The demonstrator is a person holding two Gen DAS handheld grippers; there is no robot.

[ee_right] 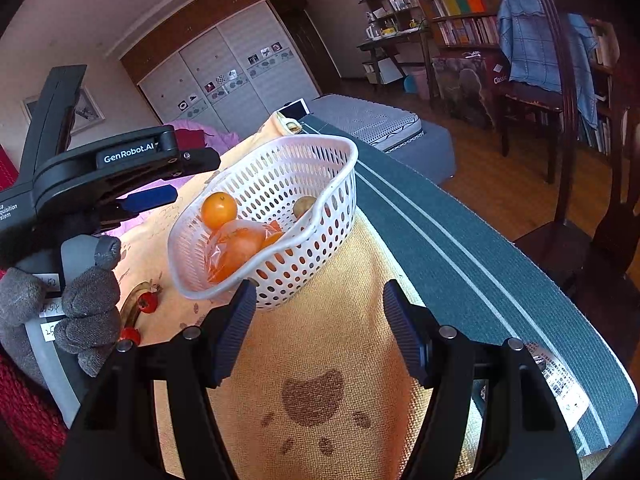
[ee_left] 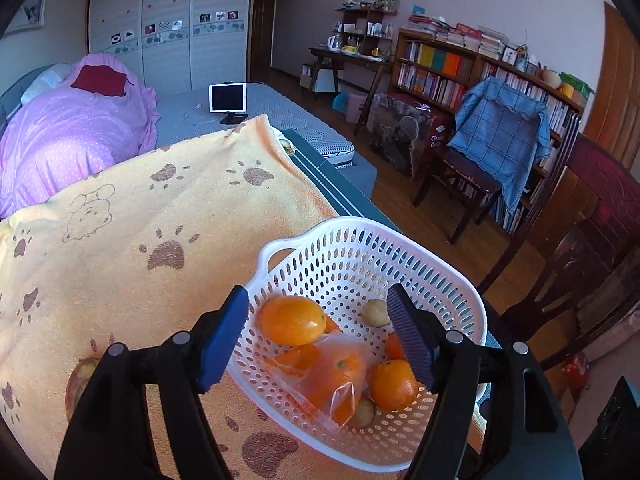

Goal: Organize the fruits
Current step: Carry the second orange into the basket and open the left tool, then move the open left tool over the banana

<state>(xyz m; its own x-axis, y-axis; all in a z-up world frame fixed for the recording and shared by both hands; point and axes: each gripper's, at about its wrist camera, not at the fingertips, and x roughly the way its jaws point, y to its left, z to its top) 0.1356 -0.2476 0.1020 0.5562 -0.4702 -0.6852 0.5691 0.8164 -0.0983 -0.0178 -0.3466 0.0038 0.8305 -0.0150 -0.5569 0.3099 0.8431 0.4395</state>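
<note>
Your left gripper (ee_left: pixel 318 340) hung with its blue-padded jaws spread wide and nothing between them, poised just above the white perforated plastic basket (ee_left: pixel 452 276), while your right gripper (ee_right: pixel 318 332) was likewise parted and empty, held low over the orange towel printed with brown paw marks (ee_right: pixel 320 344), just short of the basket's near wall. Inside the basket lay a large smooth orange (ee_left: pixel 292 320), a smaller round orange (ee_left: pixel 394 384), a clear plastic bag holding more orange fruit (ee_left: pixel 332 376), and two small brownish-yellow fruits (ee_left: pixel 376 313), one near the far wall and one near the front; what kind they were could not be told. From the right wrist view, your gloved left hand (ee_right: pixel 86 300) gripped the tool's handle, and beside it on the towel sat two small red fruits (ee_right: pixel 147 303) against a curved brownish object only partly in view. By the look of it you were midway through gathering: most fruit already sat in the basket, and the left tool had probably just let something go or was about to pick. The next move likely called for bringing the loose red fruits in, which would need a gentle, narrow pinch, since they looked small and apt to roll. Beyond the towel ran a dark grey mat with two pale stripes (ee_right: pixel 460 236), then the bed.
</note>
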